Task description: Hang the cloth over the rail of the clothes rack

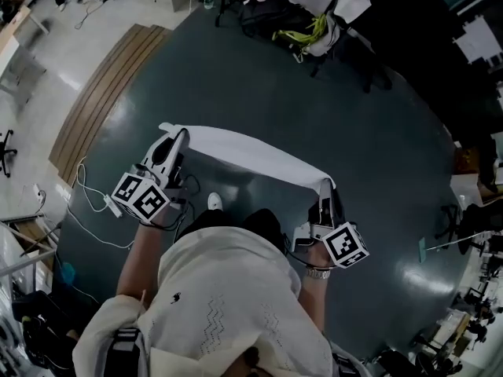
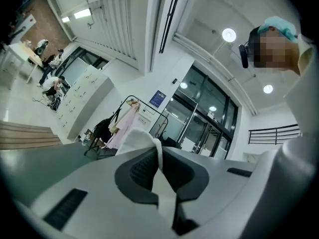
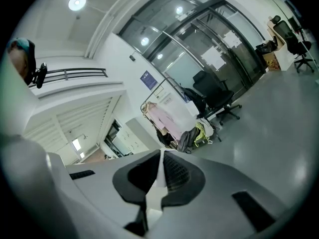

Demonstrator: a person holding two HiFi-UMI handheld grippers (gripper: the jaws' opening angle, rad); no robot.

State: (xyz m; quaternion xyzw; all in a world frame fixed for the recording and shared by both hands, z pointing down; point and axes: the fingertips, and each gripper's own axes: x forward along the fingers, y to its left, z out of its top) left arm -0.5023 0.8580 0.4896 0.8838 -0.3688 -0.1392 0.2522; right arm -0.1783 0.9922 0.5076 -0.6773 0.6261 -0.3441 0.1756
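Observation:
A white cloth [image 1: 247, 154] hangs stretched between my two grippers above the dark floor in the head view. My left gripper [image 1: 178, 137] is shut on the cloth's left end, and a pinched fold of cloth [image 2: 157, 180] shows between its jaws. My right gripper [image 1: 325, 187] is shut on the right end, with a thin white edge of cloth [image 3: 158, 176] clamped between its pads. The clothes rack [image 2: 133, 118], hung with pink and dark garments, stands far ahead across the room. The same clothes rack [image 3: 167, 119] also shows in the right gripper view.
A person's torso and arms [image 1: 228, 297] fill the bottom of the head view. A white cable [image 1: 86, 199] trails on the floor at left beside wooden steps [image 1: 106, 93]. Black office chairs [image 3: 217, 96] stand by the glass wall. Bags and clothes [image 1: 314, 30] lie near the rack.

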